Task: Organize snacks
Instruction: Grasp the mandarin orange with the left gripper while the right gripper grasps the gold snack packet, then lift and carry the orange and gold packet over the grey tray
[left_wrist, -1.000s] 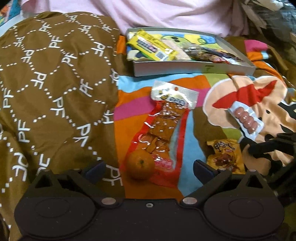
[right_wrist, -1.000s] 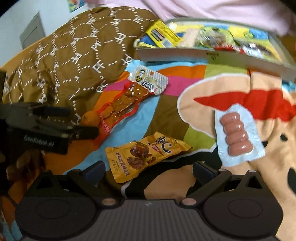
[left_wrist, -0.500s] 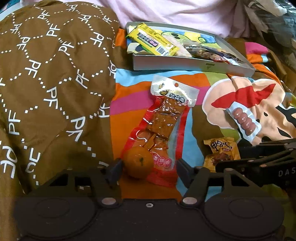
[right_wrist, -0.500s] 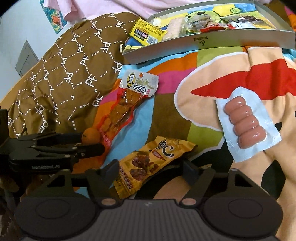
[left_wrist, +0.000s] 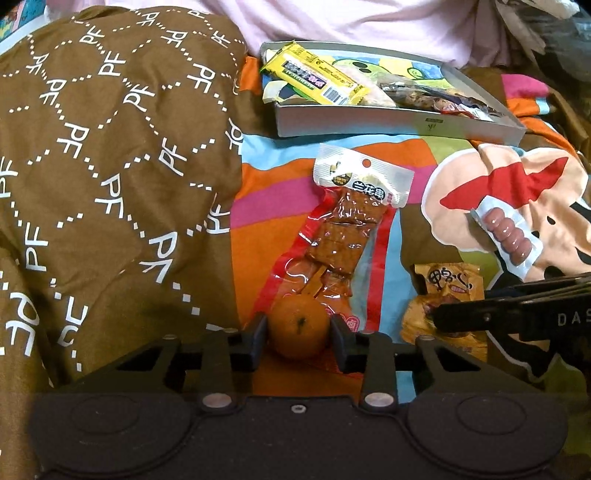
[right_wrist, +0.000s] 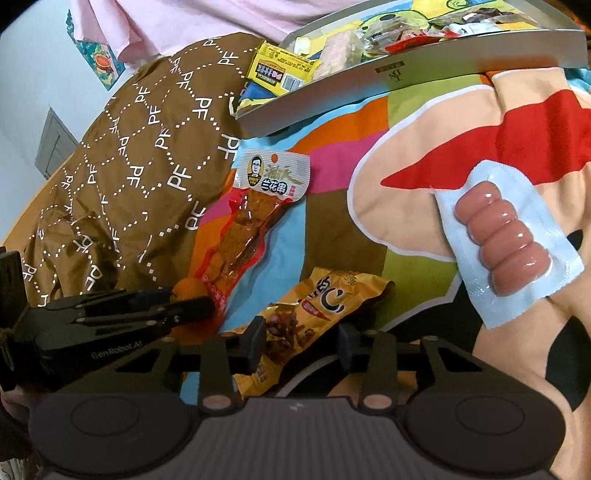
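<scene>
On a bright cartoon blanket (left_wrist: 325, 155), near its brown quilt (left_wrist: 110, 166) side, the left gripper (left_wrist: 298, 328) has its jaws drawn in on an orange (left_wrist: 298, 326), both pads pressed against the fruit's sides; the jaws have just been closing. That orange sits at the near end of a long red pack (left_wrist: 343, 236) of brown strips, touching it. To the right, the right gripper (right_wrist: 302, 341) straddles the near end of a yellow pouch (right_wrist: 317, 310); its jaws have also just been closing, the left pad seems to touch the pouch's edge, and the right pad stands clear of it, so nothing is gripped. In the left wrist view this gripper's black fingers (left_wrist: 480, 317) lie across the same pouch (left_wrist: 450, 288). A sausage pack (right_wrist: 506, 243), pale blue with pink links, lies farther right on the blanket, apart from the pouch. At the blanket's far edge stands a shallow grey tray (left_wrist: 399, 123) holding a yellow bar (left_wrist: 317, 77) and other wrapped snacks; the bar overhangs the tray's left end. Pink cloth (left_wrist: 351, 22) rises behind the tray.
</scene>
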